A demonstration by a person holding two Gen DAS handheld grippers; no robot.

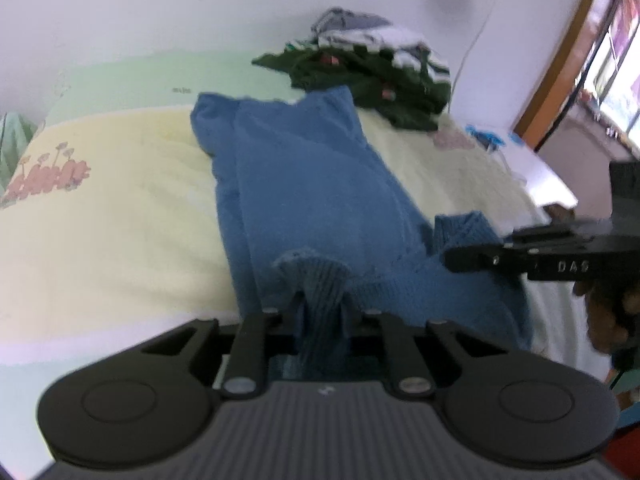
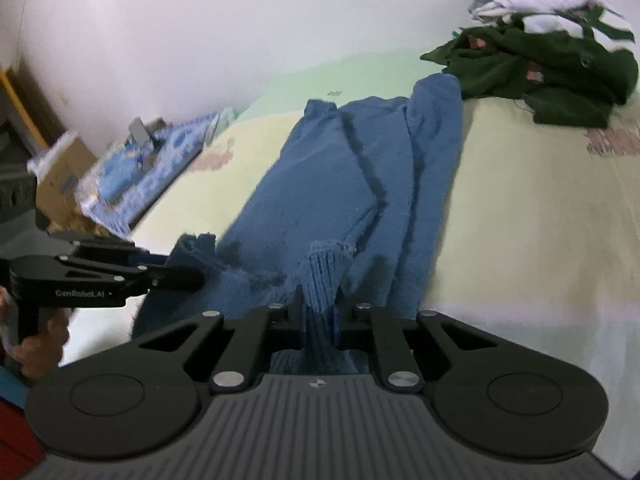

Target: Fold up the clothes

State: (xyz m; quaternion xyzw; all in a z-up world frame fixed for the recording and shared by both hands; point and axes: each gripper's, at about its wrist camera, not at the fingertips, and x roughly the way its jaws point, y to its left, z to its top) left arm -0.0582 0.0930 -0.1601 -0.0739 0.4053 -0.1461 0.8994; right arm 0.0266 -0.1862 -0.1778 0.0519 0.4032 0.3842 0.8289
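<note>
A blue knit sweater [image 1: 304, 184] lies lengthwise on a pale yellow bedspread [image 1: 120, 208], folded into a long narrow strip. My left gripper [image 1: 320, 312] is shut on the ribbed hem at its near end. My right gripper [image 2: 318, 308] is shut on the same ribbed hem of the sweater [image 2: 360, 184] a little further along. The right gripper also shows in the left wrist view [image 1: 460, 260], at the sweater's right corner. The left gripper shows in the right wrist view [image 2: 188, 276], at the left corner.
A pile of dark green and white clothes [image 1: 372, 68] sits at the far end of the bed, also in the right wrist view [image 2: 552, 56]. A white wall [image 1: 160, 8] runs behind. A blue patterned item [image 2: 140, 172] and a cardboard box [image 2: 60, 176] lie left of the bed.
</note>
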